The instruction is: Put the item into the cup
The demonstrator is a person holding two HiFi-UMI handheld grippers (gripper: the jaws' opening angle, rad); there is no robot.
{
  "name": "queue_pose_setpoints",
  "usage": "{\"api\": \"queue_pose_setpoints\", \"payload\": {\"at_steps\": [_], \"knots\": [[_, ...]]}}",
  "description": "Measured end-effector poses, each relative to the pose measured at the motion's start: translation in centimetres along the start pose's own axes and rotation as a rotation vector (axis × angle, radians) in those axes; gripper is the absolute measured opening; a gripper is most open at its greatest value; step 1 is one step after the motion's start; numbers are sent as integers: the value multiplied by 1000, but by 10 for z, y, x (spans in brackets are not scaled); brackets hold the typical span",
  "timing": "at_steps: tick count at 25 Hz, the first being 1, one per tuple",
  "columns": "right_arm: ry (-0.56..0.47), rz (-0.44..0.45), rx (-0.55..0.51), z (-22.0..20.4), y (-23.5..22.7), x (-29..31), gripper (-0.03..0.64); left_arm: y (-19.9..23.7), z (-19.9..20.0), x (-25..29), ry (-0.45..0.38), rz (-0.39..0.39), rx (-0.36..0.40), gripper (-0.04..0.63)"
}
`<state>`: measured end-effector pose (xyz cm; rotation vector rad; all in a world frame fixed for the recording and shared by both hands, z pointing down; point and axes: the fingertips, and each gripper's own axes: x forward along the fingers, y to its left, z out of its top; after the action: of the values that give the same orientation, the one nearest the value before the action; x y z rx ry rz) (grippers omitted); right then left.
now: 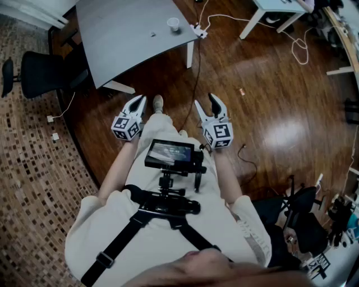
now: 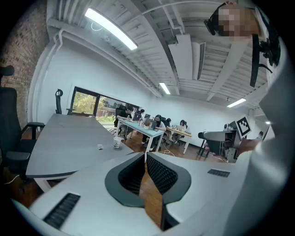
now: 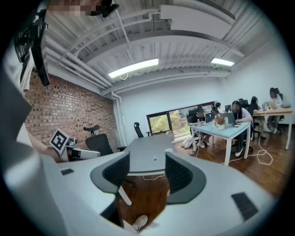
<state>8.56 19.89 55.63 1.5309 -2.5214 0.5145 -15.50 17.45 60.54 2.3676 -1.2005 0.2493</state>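
A white paper cup (image 1: 173,23) stands on the grey table (image 1: 123,50), far ahead of me, with a small pale item (image 1: 152,34) lying just left of it. Both grippers hang over the wooden floor, well short of the table. My left gripper (image 1: 138,101) is shut with nothing between its fingertips. My right gripper (image 1: 205,102) is open and empty. In the left gripper view the cup (image 2: 117,142) and the item (image 2: 99,147) show beyond the closed left gripper (image 2: 145,156). In the right gripper view the cup (image 3: 169,150) and the item (image 3: 155,157) lie between the spread pads of the right gripper (image 3: 147,159).
A black office chair (image 1: 33,73) stands left of the table. A white desk (image 1: 275,8) and loose cables (image 1: 303,47) lie at the far right. A cable (image 1: 193,84) runs across the floor from the table leg. People sit at desks (image 2: 156,124) in the background.
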Motion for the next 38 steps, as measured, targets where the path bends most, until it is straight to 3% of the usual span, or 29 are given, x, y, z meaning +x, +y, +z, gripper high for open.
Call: {"api": "queue_pose_setpoints", "payload": {"at_steps": [10, 18, 20, 28, 33, 38], "knots": [[26, -7, -19, 28, -26, 87, 255, 57, 40, 79, 6, -39, -7, 12], [75, -34, -4, 63, -69, 194, 255, 136, 76, 187, 136, -58, 28, 14], [98, -29, -17, 71, -76, 226, 255, 157, 77, 212, 175, -53, 41, 41], [140, -37, -23, 93, -105, 323, 255, 234, 58, 301, 374, -34, 75, 91], [184, -32, -21, 82, -123, 375, 255, 281, 21, 361, 510, -22, 51, 125], [220, -33, 0, 67, -141, 398, 255, 298, -7, 415, 584, -33, 72, 138]]}}
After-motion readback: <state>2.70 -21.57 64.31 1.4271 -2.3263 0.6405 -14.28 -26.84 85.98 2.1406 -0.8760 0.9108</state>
